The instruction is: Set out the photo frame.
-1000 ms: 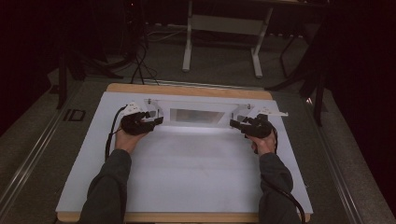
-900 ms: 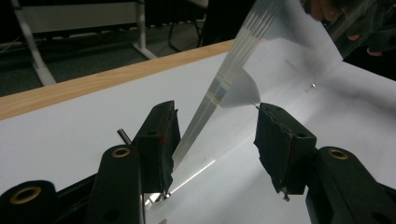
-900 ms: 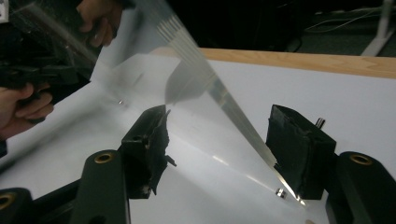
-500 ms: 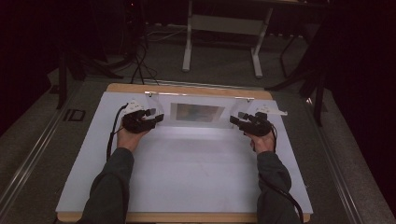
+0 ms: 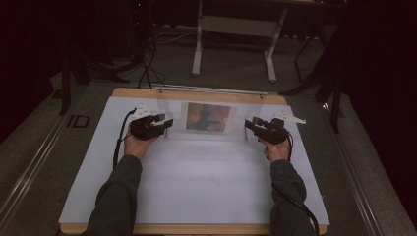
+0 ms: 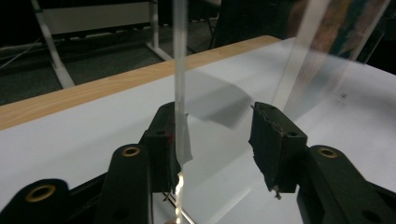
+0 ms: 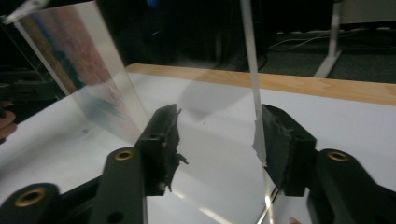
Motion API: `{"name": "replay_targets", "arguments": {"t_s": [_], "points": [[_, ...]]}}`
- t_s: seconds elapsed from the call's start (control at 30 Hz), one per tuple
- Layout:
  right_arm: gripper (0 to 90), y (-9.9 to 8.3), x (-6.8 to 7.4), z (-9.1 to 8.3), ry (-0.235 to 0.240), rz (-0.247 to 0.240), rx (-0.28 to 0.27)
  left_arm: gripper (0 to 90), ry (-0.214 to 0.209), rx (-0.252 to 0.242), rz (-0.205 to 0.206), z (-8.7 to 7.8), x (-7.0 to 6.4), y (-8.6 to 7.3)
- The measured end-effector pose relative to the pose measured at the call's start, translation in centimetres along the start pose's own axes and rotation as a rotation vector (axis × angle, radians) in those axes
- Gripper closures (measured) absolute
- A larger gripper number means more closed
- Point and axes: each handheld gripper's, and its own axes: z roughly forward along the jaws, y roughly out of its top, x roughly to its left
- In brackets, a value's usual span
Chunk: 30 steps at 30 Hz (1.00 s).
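On the white table (image 5: 196, 187) we have tipped the clear acrylic frame (image 5: 206, 120) further upright than a second ago, its coloured print (image 5: 208, 117) now facing us. Our left gripper (image 5: 164, 124) and right gripper (image 5: 249, 125) gape wide at its ends; close-up, each side panel (image 6: 180, 70) touches one pad.

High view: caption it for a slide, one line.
Two hand-held grippers, left and right, flank a clear upright frame holding a picture on the white table.

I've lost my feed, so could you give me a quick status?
Both grippers open, left gripper and right gripper flanking the clear upright picture frame. Nothing blocking.
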Motion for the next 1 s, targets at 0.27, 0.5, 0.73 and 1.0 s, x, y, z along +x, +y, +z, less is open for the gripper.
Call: {"name": "replay_targets", "arguments": {"t_s": [0.27,0.5,0.73,1.0], "points": [[53.4,-0.1,0.0,-0.2,-0.018,0.003,0.002,56.3,-0.020,-0.004,-0.028,-0.1,-0.1,-0.1],[53.4,-0.4,0.3,-0.6,-0.022,0.000,0.000,56.2,-0.022,0.005,-0.038,-0.6,-0.5,-0.2],[53.7,-0.7,1.0,-1.1,-0.019,-0.014,0.004,55.8,-0.023,0.004,-0.048,-1.2,-0.9,-0.6],[54.0,-1.0,1.5,-1.5,-0.013,-0.022,0.005,55.6,-0.024,0.003,-0.065,-2.0,-1.3,-0.9]]}}
